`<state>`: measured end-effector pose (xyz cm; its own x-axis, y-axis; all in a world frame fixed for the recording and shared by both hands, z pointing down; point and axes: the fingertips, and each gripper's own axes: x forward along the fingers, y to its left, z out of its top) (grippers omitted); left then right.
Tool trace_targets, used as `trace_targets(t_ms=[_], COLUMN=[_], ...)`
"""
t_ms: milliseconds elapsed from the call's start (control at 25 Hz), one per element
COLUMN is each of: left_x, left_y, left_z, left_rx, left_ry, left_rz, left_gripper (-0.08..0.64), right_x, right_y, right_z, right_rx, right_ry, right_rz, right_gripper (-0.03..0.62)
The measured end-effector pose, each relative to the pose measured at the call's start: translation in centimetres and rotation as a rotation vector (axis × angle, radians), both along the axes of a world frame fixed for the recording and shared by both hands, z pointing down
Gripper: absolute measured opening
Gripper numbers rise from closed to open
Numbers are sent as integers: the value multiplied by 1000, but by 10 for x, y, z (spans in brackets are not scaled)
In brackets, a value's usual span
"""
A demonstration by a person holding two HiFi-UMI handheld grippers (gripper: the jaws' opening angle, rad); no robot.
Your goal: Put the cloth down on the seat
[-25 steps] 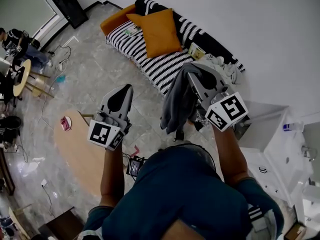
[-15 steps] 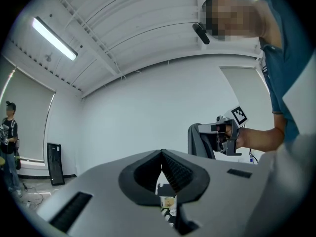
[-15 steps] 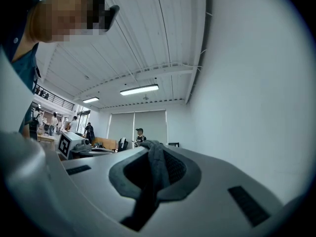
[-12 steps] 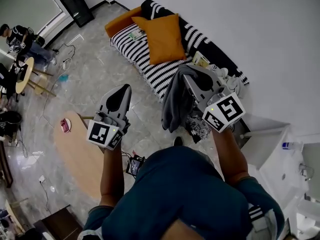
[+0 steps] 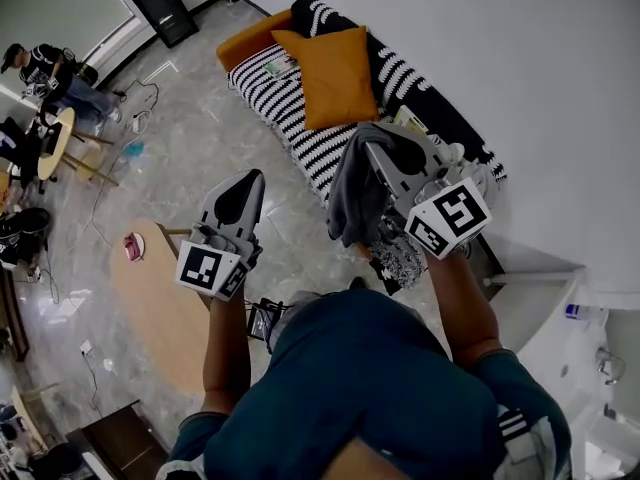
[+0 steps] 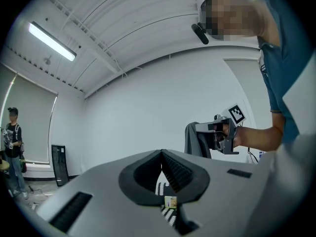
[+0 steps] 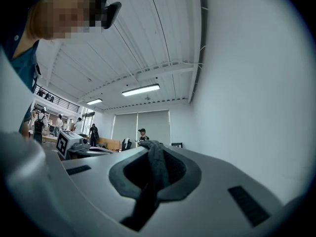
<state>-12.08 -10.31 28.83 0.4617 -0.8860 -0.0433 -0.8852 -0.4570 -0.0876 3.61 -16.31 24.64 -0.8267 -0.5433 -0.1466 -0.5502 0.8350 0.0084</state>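
We see the striped seat [image 5: 285, 108] slightly further right in frame than a second ago. Our right gripper [image 5: 374, 148] is clamped on the grey cloth [image 5: 350, 196], which hangs at the seat's near edge with open floor [image 5: 200, 148] to its left. Our left gripper [image 5: 254, 174] has its jaws together, empty.

Bright and even throughout. Comes mostly from a ceiling strip light [image 6: 52, 42], high and to the left above the left tongs [image 6: 161, 154], and from a second strip light [image 7: 140, 89] beyond the right tongs [image 7: 150, 147]. Glints off the polished floor [image 5: 190, 133] left of the left tongs. Throws only soft shadows. Bows hard toward black corners in both gripper views; softens the near tong bodies.
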Motion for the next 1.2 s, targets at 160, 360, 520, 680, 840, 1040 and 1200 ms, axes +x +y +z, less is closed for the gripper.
trace_targets(t_ms=[160, 360, 520, 680, 840, 1040, 1200], left_x=[-14, -34, -56, -77, -101, -123, -142], left_y=[-9, -24, -39, -55, -73, -90, -101], left_z=[-2, 0, -8, -10, -16, -16, -15], left_rx=[13, 8, 22, 16, 28, 25, 28], left_ry=[14, 15, 25, 14, 43, 33, 51], left_rz=[-1, 22, 46, 73, 102, 138, 161], left_gripper=[5, 5, 5, 5, 5, 5, 5], right_x=[-10, -30, -47, -66, -87, -106, -123], right_y=[-12, -23, -31, -43, -55, -68, -78], right_z=[2, 4, 4, 0, -3, -3, -3], right_rx=[-9, -20, -24, -22, -17, -12, -8], right_ry=[2, 9, 15, 10, 5, 10, 15], right_rz=[0, 23, 50, 85, 112, 157, 183], right_gripper=[23, 23, 23, 23, 23, 23, 23])
